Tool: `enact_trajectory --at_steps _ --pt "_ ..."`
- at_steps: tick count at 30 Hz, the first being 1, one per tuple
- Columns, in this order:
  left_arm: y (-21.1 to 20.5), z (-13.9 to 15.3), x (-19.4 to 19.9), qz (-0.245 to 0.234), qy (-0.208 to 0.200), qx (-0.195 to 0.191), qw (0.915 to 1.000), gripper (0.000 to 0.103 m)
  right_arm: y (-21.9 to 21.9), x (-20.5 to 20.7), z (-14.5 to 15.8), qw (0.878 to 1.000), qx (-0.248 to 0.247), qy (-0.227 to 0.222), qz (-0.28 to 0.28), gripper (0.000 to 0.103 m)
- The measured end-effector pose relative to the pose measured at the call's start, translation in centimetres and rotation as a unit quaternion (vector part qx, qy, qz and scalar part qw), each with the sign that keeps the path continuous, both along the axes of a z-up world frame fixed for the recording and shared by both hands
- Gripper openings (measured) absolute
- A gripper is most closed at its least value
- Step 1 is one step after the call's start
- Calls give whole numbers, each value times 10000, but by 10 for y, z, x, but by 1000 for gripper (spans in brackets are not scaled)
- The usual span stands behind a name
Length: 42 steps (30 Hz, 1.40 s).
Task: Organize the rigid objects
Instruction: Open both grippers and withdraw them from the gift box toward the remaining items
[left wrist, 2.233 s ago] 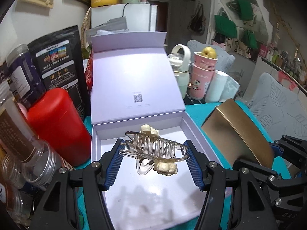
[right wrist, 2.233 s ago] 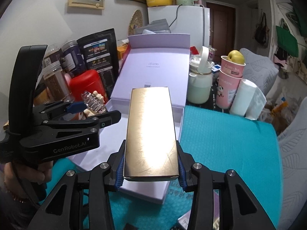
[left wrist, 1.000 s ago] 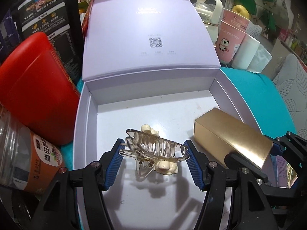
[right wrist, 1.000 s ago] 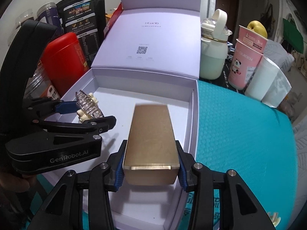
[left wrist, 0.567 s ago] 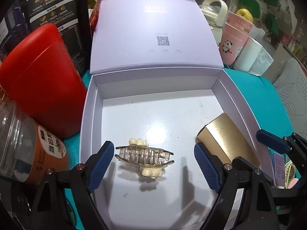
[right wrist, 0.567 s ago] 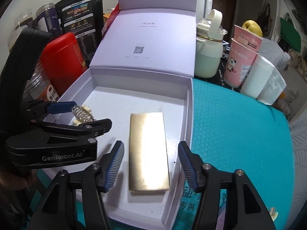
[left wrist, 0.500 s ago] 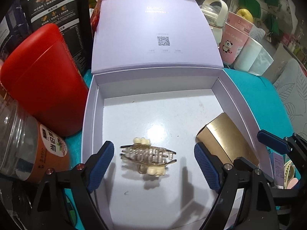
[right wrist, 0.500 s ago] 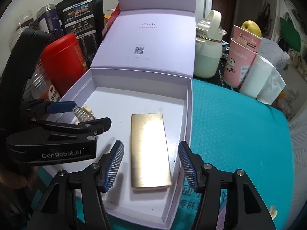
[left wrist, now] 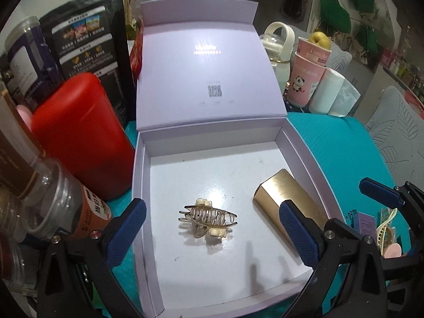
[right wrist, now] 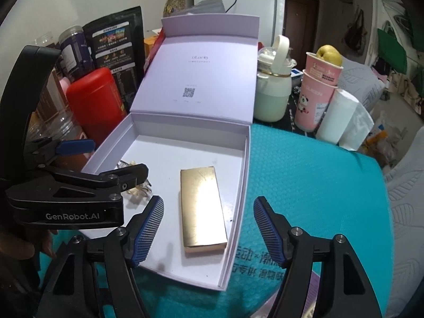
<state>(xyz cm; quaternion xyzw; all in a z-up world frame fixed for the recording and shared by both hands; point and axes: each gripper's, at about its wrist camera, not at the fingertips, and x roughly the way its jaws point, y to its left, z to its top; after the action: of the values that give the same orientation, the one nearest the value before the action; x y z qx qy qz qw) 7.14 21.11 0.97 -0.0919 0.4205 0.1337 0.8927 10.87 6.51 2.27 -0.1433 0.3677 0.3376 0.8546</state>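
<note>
An open lilac box (left wrist: 143, 175) (right wrist: 238, 175) stands on the teal mat with its lid propped up behind. Inside lie a clear hair claw clip with cream beads (left wrist: 208, 220), partly hidden in the right wrist view (right wrist: 137, 189), and a flat gold box (left wrist: 288, 198) (right wrist: 202, 206). My left gripper (left wrist: 212, 235) is open and empty, raised over the box's near side, around the clip. My right gripper (right wrist: 209, 229) is open and empty, just above the near end of the gold box.
A red canister (left wrist: 79, 132), jars (left wrist: 53, 201) and dark pouches (left wrist: 84, 45) crowd the left. A pale green kettle (right wrist: 273, 90), pink cups (right wrist: 315, 98) and a white roll (right wrist: 336, 116) stand behind. More clips and small items (left wrist: 381, 228) lie at the right.
Both grippers lowered their objects into the box and opened, leaving the claw clip and gold box on the box floor. Both have since pulled back and up a little.
</note>
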Motion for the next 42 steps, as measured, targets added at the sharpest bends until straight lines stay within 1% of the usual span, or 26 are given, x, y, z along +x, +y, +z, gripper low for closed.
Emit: enact_trajectory --at_steps 7,9,13,15,19,20,27,34,37,42 --pt "-6 19 -16 17 -183 47 9998 102 -12 -14 19 9997 156 -179 -68 75" --pt "-9 24 -22 10 -259 85 9996 102 -16 -19 24 9995 184 -247 -91 79" --pt "-16 36 -37 -18 -456 80 9989 102 -23 -30 33 9989 269 -365 -119 79" --pt "-19 41 -43 -24 -527 124 9985 102 -28 -35 37 9986 324 -399 -135 83" --pt "-26 49 -54 -54 -629 167 9979 102 -41 -47 44 9979 394 -489 -180 85" --pt "-28 50 -58 -65 -640 155 9978 102 -44 -49 46 9977 409 -504 -196 86" --pt "-42 52 -78 -125 -705 122 9974 102 -67 -66 49 9968 512 -520 -339 87" --pt "-61 50 -94 -298 -717 78 9970 102 -91 -83 50 9955 592 -532 -516 87" --pt "-69 48 -100 -368 -699 109 9968 102 -100 -91 49 9948 609 -534 -623 87" --pt "-79 44 -108 -499 -691 55 9963 102 -113 -101 45 9940 596 -526 -749 87"
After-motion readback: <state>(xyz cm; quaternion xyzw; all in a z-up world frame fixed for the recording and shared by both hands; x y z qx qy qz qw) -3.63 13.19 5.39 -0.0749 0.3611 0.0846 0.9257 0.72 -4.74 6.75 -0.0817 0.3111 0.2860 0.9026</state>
